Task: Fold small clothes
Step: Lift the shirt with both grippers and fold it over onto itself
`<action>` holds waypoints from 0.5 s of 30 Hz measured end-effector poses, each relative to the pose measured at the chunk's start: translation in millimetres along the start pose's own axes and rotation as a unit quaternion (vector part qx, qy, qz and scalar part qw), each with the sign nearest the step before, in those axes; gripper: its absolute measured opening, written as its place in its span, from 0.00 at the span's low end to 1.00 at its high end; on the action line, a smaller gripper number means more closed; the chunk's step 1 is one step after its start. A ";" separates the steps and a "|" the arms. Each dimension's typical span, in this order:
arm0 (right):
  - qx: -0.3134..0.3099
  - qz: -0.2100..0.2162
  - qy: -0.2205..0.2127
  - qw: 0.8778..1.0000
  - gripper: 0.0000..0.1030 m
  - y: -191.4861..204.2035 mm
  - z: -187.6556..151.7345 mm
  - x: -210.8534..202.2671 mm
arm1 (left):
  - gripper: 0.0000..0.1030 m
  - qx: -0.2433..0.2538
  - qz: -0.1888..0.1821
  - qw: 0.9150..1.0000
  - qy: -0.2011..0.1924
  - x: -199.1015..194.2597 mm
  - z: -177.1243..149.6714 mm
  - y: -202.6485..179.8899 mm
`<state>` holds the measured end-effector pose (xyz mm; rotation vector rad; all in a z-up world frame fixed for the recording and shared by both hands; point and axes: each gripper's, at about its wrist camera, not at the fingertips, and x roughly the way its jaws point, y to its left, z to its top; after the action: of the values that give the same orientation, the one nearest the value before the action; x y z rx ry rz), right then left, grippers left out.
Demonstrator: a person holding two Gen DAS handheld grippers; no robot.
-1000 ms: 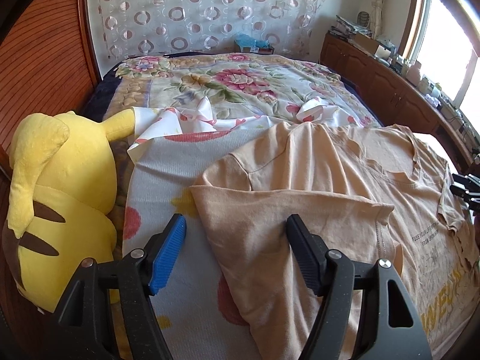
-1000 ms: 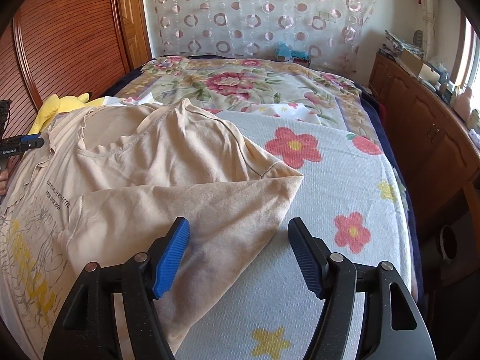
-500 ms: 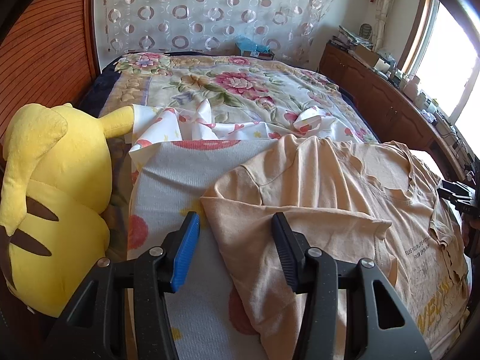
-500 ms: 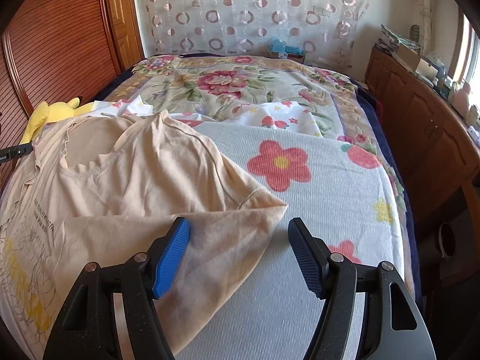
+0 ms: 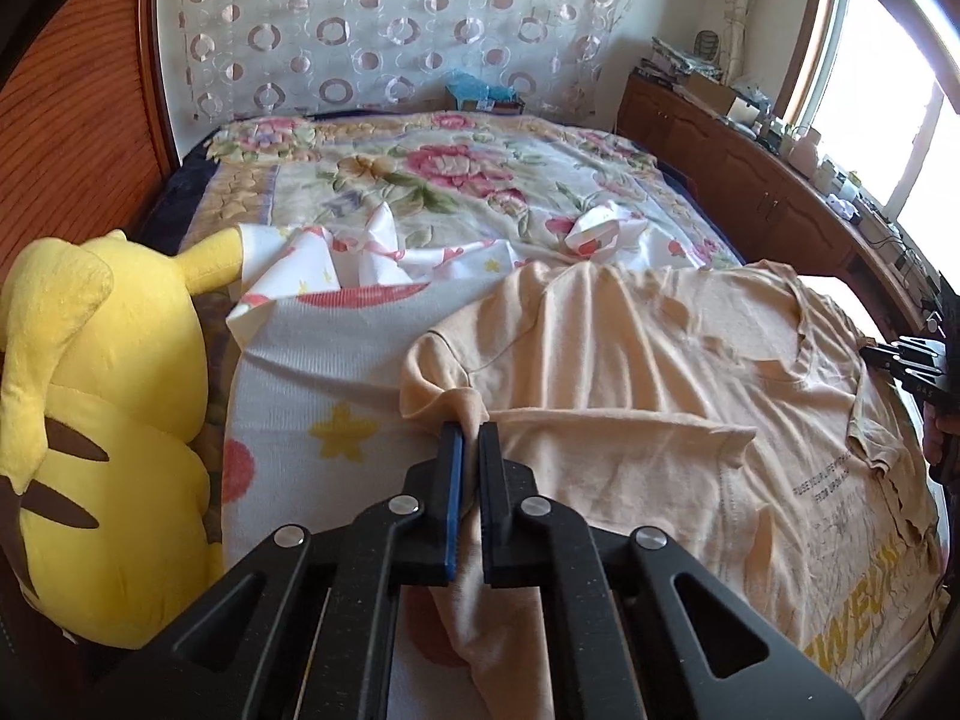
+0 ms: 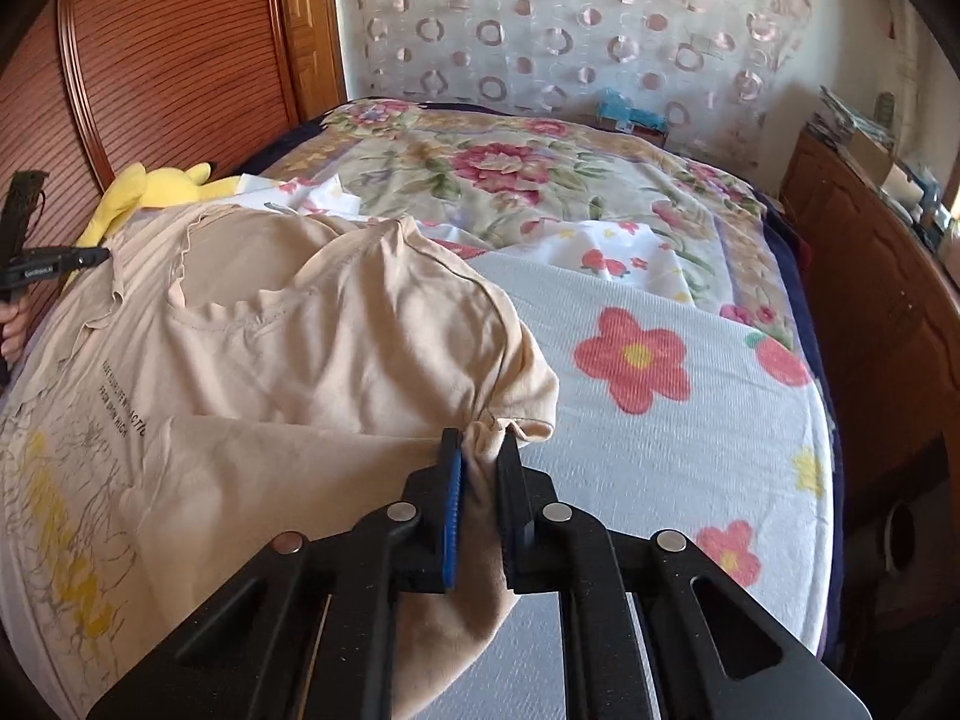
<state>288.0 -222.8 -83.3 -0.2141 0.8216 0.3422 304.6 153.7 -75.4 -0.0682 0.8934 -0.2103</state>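
Observation:
A beige T-shirt (image 5: pixel 630 360) with yellow print lies flat, front up, on a bed, its sleeves folded in. My left gripper (image 5: pixel 470 429) has its jaws closing on the bunched sleeve edge at the shirt's left side, and the pads press on the fabric. In the right wrist view the same T-shirt (image 6: pixel 300 348) fills the left half. There my right gripper (image 6: pixel 480 438) pinches the opposite sleeve edge, its jaws closing with cloth gathered between the pads. Each gripper also shows at the other view's edge: the right gripper (image 5: pixel 900 360) and the left gripper (image 6: pixel 54 261).
A big yellow plush toy (image 5: pixel 102 420) lies left of the shirt. Under the shirt is a white flower-print towel (image 6: pixel 660 420) over a floral quilt (image 5: pixel 450 168). A wooden headboard (image 6: pixel 168 60) stands at the left and a cluttered wooden cabinet (image 5: pixel 750 180) runs along the right.
Both grippers went from wide open to clamped on the shirt's sleeve edges. The fabric at each sleeve has bunched up between the pads.

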 end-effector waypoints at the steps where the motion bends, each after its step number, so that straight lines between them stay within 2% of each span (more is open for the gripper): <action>1: -0.001 0.002 -0.002 1.000 0.09 0.8 0.3 -2.0 | 0.05 0.001 -0.001 1.000 -0.012 -8.1 0.4 -3.8; 7: 0.008 0.008 -0.071 0.997 0.08 6.7 -1.8 -47.8 | 0.05 0.013 -0.007 0.997 -0.072 -59.3 -0.3 -29.6; 15: -0.004 0.008 -0.138 0.990 0.08 23.0 -29.0 -118.7 | 0.05 0.032 -0.018 0.992 -0.120 -116.0 -28.1 -61.6</action>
<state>184.8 -236.2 -15.3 -0.1621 0.5502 0.3812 202.7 118.7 4.8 -0.0494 0.6466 -0.2590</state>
